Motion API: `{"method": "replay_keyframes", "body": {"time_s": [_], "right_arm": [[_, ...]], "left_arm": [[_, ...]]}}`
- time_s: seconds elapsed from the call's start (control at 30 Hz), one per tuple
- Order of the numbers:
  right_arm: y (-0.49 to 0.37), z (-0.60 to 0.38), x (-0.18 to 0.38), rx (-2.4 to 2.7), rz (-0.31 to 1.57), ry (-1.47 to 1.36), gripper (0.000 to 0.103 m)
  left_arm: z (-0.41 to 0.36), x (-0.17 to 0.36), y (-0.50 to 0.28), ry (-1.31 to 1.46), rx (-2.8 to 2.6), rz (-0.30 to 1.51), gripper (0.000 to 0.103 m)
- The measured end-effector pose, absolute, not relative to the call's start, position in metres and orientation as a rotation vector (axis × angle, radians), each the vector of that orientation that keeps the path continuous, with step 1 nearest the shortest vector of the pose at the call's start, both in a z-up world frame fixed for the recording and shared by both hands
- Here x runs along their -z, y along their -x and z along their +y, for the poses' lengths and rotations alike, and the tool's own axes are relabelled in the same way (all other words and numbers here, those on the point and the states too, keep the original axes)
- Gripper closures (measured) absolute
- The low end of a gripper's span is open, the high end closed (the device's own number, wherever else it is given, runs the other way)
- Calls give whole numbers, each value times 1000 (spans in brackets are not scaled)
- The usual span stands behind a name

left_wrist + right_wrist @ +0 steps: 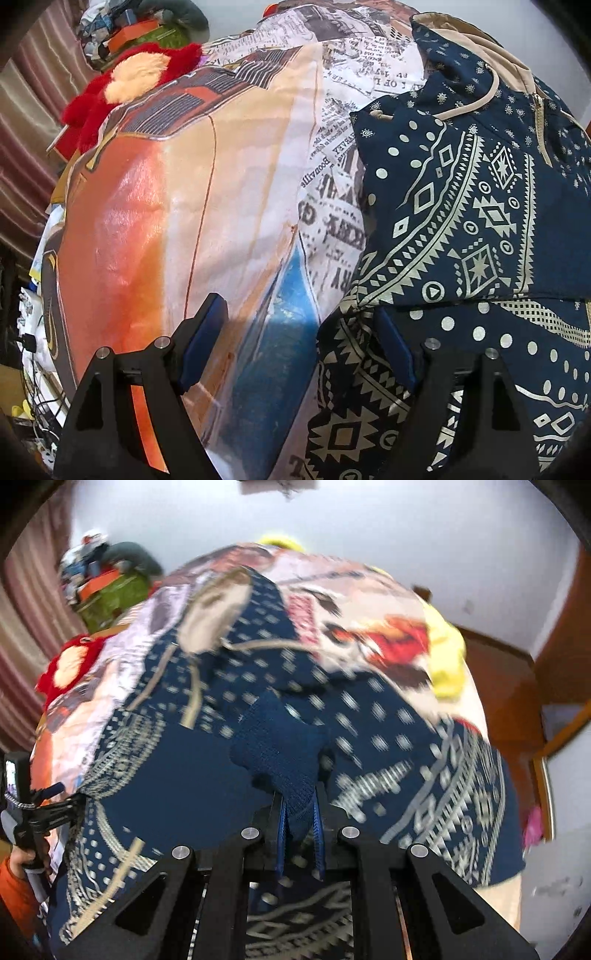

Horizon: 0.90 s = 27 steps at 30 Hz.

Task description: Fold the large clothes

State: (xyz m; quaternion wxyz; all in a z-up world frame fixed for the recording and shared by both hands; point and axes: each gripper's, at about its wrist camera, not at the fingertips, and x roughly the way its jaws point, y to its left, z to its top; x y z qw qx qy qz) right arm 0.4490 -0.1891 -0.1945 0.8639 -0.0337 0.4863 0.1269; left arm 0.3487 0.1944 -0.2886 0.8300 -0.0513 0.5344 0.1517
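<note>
A bed is seen, covered by a printed bedspread (pixel 207 192) bearing newspaper text and orange, cream and blue pictures. A navy hoodie (pixel 461 206) with a cream geometric pattern is spread directly on it, toward one side. A red and peach plush toy (pixel 129 81) is laid at the far edge, and something yellow (pixel 447 657) is lodged against the opposite edge.
</note>
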Motion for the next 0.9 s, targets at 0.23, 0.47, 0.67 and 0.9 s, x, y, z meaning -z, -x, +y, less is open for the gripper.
{"method": "replay_keyframes", "body": {"time_s": [0.23, 0.47, 0.67, 0.9], "right_arm": [[-443, -217, 213, -173, 1077, 74, 92], [-442, -231, 233, -176, 1175, 114, 92], [-426, -224, 231, -191, 1170, 258, 91], [-413, -230, 226, -164, 1156, 298, 91]], "left_arm": [[191, 292, -353, 61, -327, 1145, 20], [189, 293, -352, 26, -316, 1155, 20], [193, 293, -349, 2, -294, 1166, 20], [191, 293, -344, -39, -297, 1190, 20]]}}
